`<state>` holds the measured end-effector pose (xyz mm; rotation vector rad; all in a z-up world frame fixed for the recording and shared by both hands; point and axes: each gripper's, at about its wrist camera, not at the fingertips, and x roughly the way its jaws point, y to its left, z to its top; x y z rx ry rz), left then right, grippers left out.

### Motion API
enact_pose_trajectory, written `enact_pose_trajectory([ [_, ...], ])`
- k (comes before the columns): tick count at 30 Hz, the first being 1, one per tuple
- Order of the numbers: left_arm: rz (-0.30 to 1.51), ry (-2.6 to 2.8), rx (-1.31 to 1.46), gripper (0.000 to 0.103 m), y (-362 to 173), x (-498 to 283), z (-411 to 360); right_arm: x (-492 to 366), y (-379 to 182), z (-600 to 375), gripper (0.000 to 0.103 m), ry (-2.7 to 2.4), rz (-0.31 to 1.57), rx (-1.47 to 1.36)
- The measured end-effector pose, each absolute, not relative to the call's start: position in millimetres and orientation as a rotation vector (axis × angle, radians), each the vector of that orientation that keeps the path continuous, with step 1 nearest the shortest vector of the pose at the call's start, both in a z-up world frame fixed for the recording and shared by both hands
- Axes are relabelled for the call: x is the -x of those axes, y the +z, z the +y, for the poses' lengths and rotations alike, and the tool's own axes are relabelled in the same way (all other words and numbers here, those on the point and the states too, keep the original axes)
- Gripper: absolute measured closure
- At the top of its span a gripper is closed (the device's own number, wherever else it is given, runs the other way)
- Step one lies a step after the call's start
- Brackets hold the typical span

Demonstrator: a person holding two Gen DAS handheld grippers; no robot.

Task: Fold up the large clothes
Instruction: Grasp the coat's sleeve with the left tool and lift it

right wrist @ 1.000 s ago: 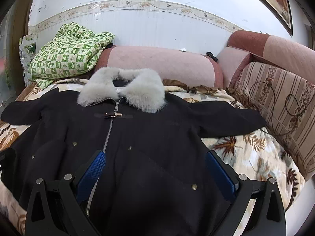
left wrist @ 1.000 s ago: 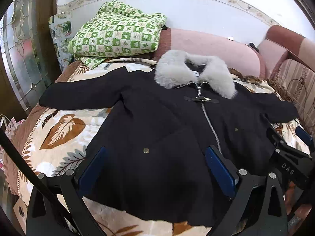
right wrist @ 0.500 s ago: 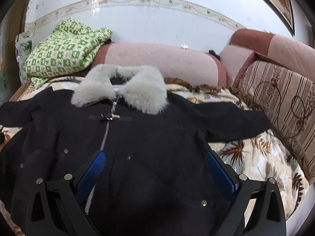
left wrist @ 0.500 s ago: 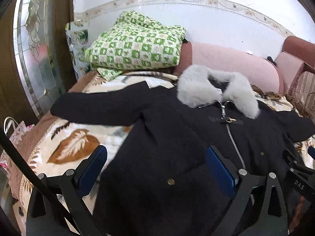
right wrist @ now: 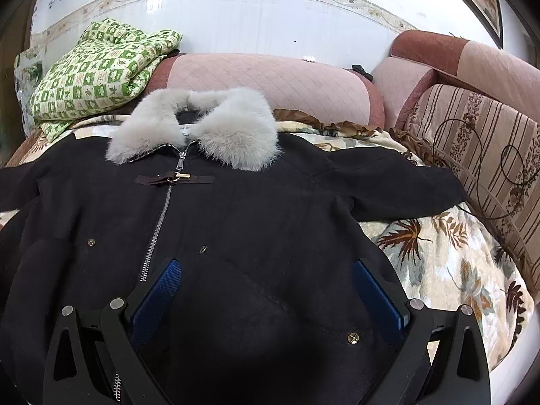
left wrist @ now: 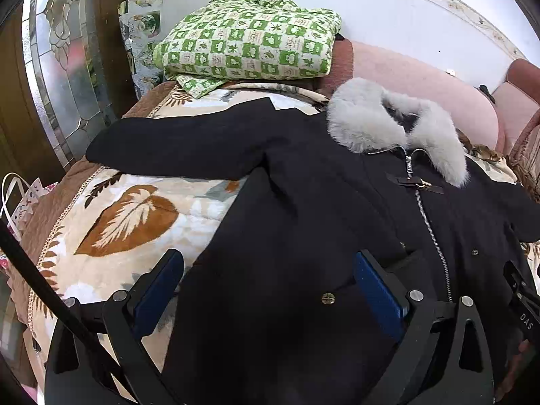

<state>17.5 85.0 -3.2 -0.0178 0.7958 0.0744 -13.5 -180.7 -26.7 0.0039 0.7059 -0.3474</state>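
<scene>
A large black coat [left wrist: 303, 209] with a grey fur collar [left wrist: 388, 128] lies flat, front up and zipped, on a leaf-patterned blanket [left wrist: 128, 216]. Its left sleeve [left wrist: 175, 148] stretches out to the left. In the right wrist view the coat [right wrist: 253, 222] fills the middle, its collar [right wrist: 195, 135] at the back and its right sleeve [right wrist: 398, 182] out to the right. My left gripper [left wrist: 268, 287] is open and empty above the coat's left side. My right gripper [right wrist: 265, 290] is open and empty above the coat's lower right front.
A folded green checked quilt [left wrist: 249, 33] lies at the back left against a pink bolster [right wrist: 270, 84]. Striped and pink sofa cushions [right wrist: 489, 155] stand on the right. A glass door panel [left wrist: 67, 77] is on the left. The other gripper [left wrist: 523, 303] shows at the left view's right edge.
Both grippers have moved forward over the coat, toward the collar. The left one has also swung left, bringing the left sleeve and blanket more into view. Both stay open.
</scene>
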Motion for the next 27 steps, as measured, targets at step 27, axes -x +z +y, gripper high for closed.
enact_pose_trajectory([
  [27, 0.845, 0.361, 0.362, 0.020, -4, -162, 357, 14, -37, -187, 0.001, -0.352, 0.728, -0.027],
])
